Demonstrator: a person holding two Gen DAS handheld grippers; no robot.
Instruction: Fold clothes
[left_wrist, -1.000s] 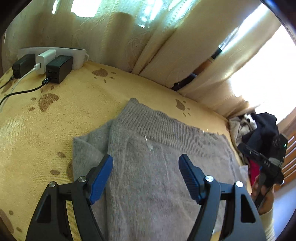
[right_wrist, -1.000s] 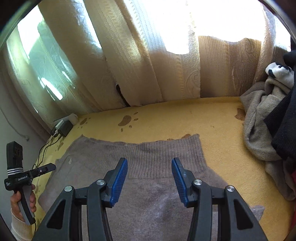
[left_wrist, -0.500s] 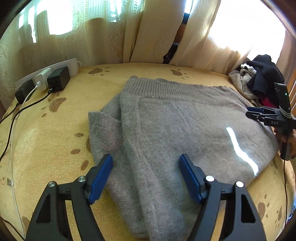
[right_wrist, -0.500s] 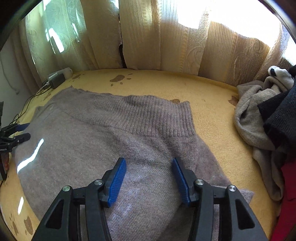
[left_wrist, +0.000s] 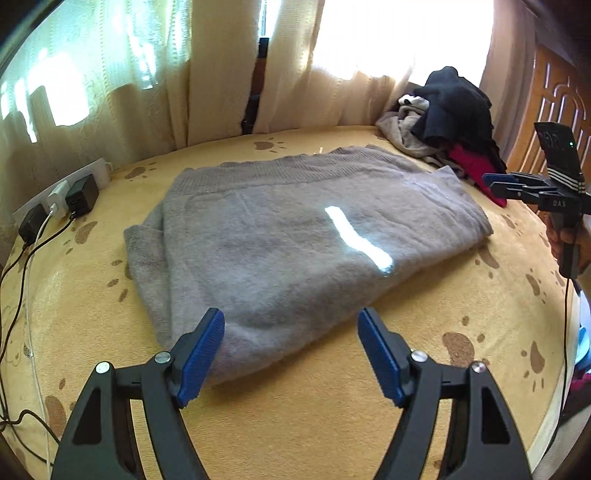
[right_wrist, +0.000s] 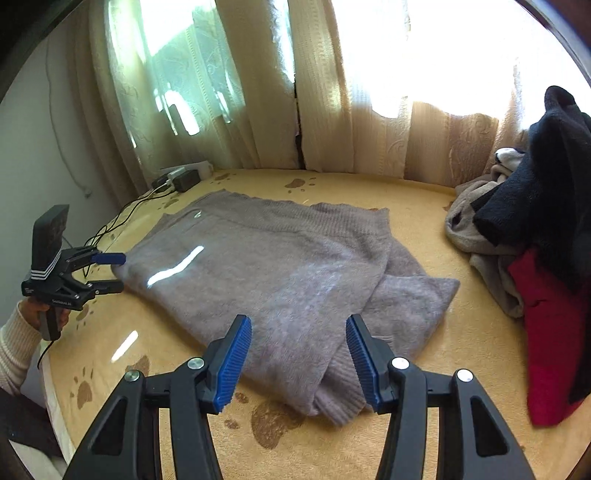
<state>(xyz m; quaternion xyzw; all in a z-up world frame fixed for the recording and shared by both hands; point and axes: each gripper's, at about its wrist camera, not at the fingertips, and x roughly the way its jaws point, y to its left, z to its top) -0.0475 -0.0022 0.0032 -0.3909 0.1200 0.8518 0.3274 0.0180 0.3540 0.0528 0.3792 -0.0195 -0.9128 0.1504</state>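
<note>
From our left wrist view, the left gripper (left_wrist: 290, 350) hangs spread and empty over the near edge of the grey sweater (left_wrist: 295, 236), which lies doubled flat on the yellow bedcover (left_wrist: 332, 424). From the right wrist, the right gripper (right_wrist: 299, 362) gapes empty too; the clothes pile (right_wrist: 535, 251) remains unfolded, we judge.

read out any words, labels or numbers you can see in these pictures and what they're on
"DAS": on the black body of the right gripper, seen from the left wrist camera.
White print on the left gripper body: too small and blurred to read.
Dim marks on the phone screen atop the right gripper: unreadable.
</note>
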